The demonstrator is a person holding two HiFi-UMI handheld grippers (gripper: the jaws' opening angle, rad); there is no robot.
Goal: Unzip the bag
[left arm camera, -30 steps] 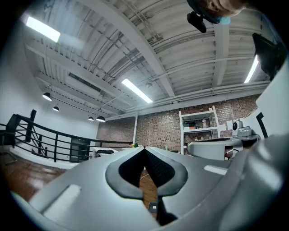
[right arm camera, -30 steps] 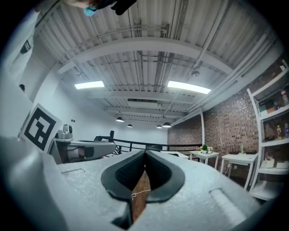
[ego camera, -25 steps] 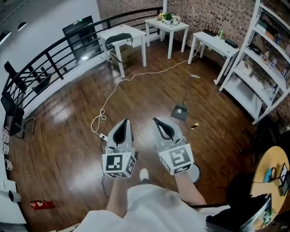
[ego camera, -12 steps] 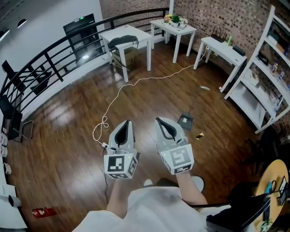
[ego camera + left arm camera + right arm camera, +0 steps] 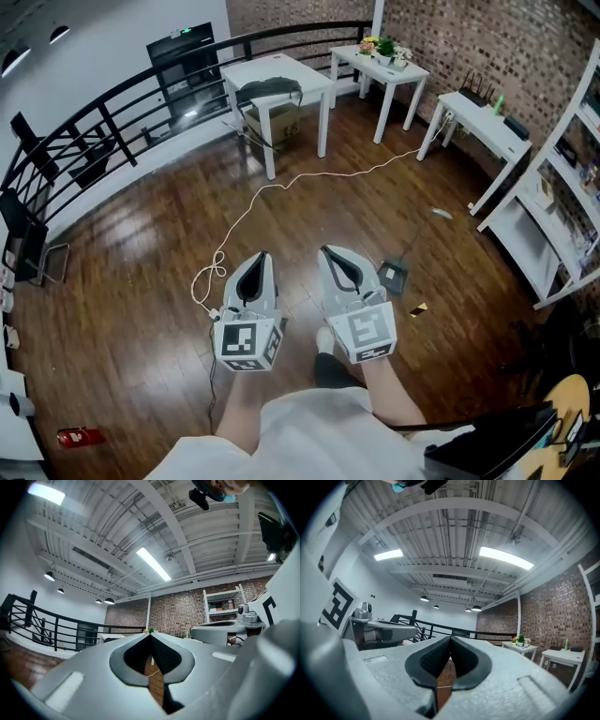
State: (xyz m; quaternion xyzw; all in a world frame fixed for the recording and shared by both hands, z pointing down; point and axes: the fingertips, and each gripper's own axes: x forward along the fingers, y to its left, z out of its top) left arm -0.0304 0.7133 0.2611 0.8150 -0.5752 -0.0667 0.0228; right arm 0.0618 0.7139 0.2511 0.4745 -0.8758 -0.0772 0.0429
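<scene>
still closed, left gripper (image 5: 257,255) and right gripper (image 5: 326,250) draw nearer white table (image 5: 274,67).

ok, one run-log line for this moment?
phase: pre-contact | left claw: shut, empty | right claw: shut, empty | pose: side by side, above wood floor | contact: none

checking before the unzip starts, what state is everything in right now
left gripper: shut, empty
right gripper: shut, empty
thin white cable: loose across the wooden floor, looped at the near end
red cylinder: lying on its side
dark floppy thing on the white square table: too far to tell
</scene>
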